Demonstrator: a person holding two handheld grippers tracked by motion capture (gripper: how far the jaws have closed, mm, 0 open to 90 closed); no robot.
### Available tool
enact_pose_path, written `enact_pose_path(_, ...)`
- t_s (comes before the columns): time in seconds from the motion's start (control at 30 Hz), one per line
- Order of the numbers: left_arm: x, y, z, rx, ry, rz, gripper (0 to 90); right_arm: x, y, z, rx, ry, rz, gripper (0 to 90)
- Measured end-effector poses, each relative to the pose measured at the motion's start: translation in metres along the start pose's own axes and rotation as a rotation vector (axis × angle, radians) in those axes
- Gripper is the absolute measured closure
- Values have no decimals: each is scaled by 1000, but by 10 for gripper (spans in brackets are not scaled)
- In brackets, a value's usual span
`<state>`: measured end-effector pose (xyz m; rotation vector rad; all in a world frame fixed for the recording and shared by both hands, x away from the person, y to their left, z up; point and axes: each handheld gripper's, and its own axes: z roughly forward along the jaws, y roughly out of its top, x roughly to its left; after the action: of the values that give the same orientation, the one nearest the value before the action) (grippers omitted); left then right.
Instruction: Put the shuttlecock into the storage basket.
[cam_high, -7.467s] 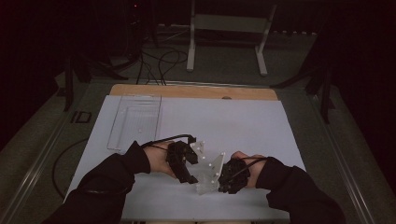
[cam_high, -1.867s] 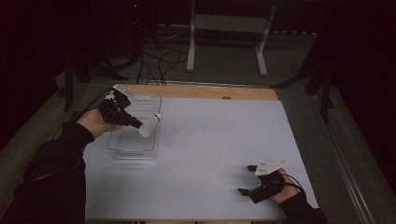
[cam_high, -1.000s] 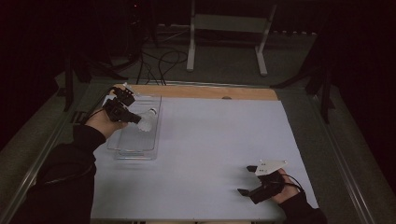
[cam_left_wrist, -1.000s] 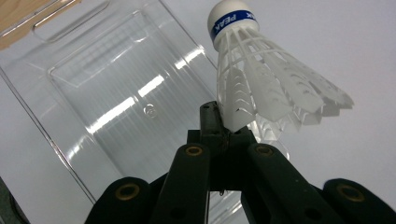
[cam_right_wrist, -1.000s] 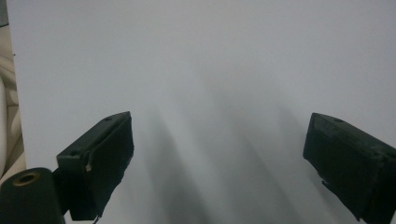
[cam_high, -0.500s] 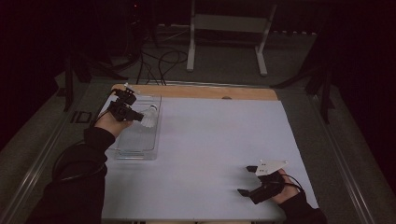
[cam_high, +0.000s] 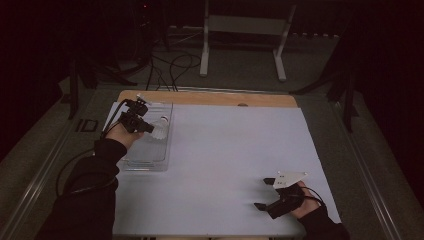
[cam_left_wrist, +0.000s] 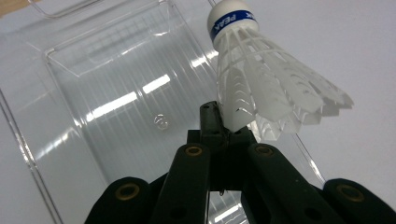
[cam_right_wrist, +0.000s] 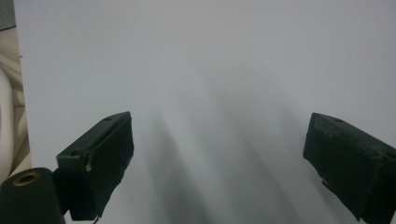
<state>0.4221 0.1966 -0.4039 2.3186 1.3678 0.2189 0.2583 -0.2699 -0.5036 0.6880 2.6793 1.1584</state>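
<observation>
Surface (cam_high: 225, 150), white sheet over it, wood strip along the far edge. Clear tray (cam_high: 150, 160) sits at the left side of the surface, directly under the left tongs (cam_high: 145, 127); in the left gripper view the tray (cam_left_wrist: 93, 93) lies below and beyond the jaws, ribbed see-through floor, low walls.

Left tongs over the far end of the tray, jaws closed on the feather skirt of a shuttlecock (cam_high: 159, 131). Left gripper view: left tongs (cam_left_wrist: 219, 128) pinch the skirt's edge at the very tips, shuttlecock (cam_left_wrist: 261, 88) sticks out past the tips, tilted, cork end with blue band pointing away from the tongs, skirt flaring toward the camera's right. It hangs above the tray's right wall; can't tell if it touches the tray.

Right tongs (cam_high: 267, 192) well apart from the tray, near corner of the surface on the right, jaws spread wide, nothing between them. Right gripper view: right tongs (cam_right_wrist: 219, 158) gape over bare white sheet, low to it, pads apart.

Grey plate (cam_high: 290, 178) on top of the right tongs. Cable (cam_high: 75, 165) trails from the left tongs back along the sleeve.
</observation>
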Motion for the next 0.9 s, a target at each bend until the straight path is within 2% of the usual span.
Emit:
enact_pose_path(0.3, 2, -3, 11, 17, 2, -5, 900, 1, 0, 0, -5, 1, 1, 86)
enact_pose_path(0.53, 2, -5, 22, 52, 6, 4, 900, 0, 0, 0, 0, -1, 1, 86)
enact_pose_path(0.9, 1, -5, 26, 78, 14, 26, 900, 0, 0, 0, -1, 5, 5, 86)
